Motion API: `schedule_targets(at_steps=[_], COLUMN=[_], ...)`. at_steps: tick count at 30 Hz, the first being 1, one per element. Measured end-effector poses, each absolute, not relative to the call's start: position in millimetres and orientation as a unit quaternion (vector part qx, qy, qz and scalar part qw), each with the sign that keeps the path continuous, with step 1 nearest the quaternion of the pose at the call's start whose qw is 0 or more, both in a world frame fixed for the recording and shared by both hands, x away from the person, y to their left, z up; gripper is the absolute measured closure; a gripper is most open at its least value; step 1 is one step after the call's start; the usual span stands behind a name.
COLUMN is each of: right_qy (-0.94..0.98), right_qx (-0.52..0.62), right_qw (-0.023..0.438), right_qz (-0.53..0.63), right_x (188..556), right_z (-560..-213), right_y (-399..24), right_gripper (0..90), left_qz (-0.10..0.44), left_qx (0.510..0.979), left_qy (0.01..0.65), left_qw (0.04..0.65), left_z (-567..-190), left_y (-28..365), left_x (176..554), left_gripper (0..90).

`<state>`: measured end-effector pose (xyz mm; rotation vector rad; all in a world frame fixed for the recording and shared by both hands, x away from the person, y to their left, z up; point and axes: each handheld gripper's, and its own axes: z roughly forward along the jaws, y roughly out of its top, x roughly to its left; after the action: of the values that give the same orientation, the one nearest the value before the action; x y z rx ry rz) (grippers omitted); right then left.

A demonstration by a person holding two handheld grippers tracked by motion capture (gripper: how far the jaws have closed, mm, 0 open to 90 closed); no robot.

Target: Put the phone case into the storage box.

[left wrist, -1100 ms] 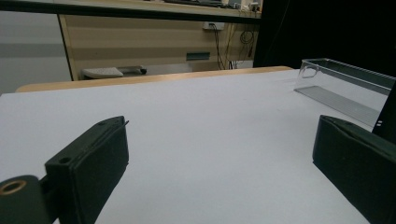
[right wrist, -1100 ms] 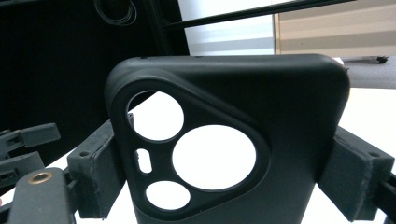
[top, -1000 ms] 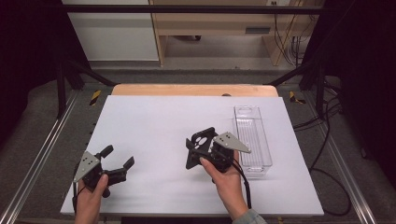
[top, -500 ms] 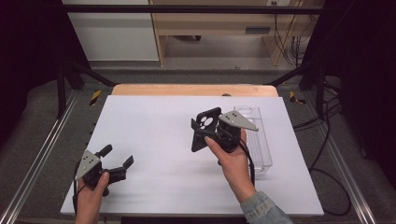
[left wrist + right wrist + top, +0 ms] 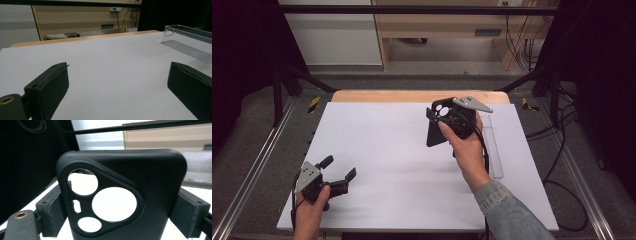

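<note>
Upper centre of the high view, above the white bench (image 5: 387, 150): my right hand-held gripper (image 5: 444, 120), jaws clamped wide across a black phone case (image 5: 120, 195). Lower left: my left hand-held gripper (image 5: 339, 170), jaws apart, empty.

A big white table (image 5: 387, 150) fills the middle of the high view. Its top is flat and plain. A strip of light brown wood (image 5: 412, 96) runs along its far edge, at twelve o'clock. A long clear plastic tray (image 5: 495, 155) lies flat on the white top near the right edge, at about three o'clock. In the left gripper view the same tray sits at about two o'clock, with a small hole in its end wall.
</note>
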<state>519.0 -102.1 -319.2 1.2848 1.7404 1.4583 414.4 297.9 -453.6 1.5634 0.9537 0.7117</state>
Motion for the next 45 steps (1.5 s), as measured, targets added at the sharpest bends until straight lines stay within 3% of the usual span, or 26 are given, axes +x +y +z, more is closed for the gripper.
schedule_targets(at_steps=[19, 30, 45], right_qy=[0.599, 0.578, 0.565], right_qx=[0.532, 0.551, 0.571], right_qw=[0.328, 0.382, 0.410], right_qz=[0.502, 0.465, 0.432], right_x=[571, 600, 625], right_z=[-307, -317, -346], right_y=[-150, -176, -186], right_gripper=[13.8, 13.9, 13.7], left_qz=[0.295, 0.293, 0.289], left_qx=[0.668, 0.668, 0.665], left_qy=[0.393, 0.392, 0.390], left_qw=[0.559, 0.560, 0.568], left_z=[-454, -454, -454], left_y=[295, 294, 294], left_x=[415, 415, 416], left_gripper=[3.7, 3.6, 3.1])
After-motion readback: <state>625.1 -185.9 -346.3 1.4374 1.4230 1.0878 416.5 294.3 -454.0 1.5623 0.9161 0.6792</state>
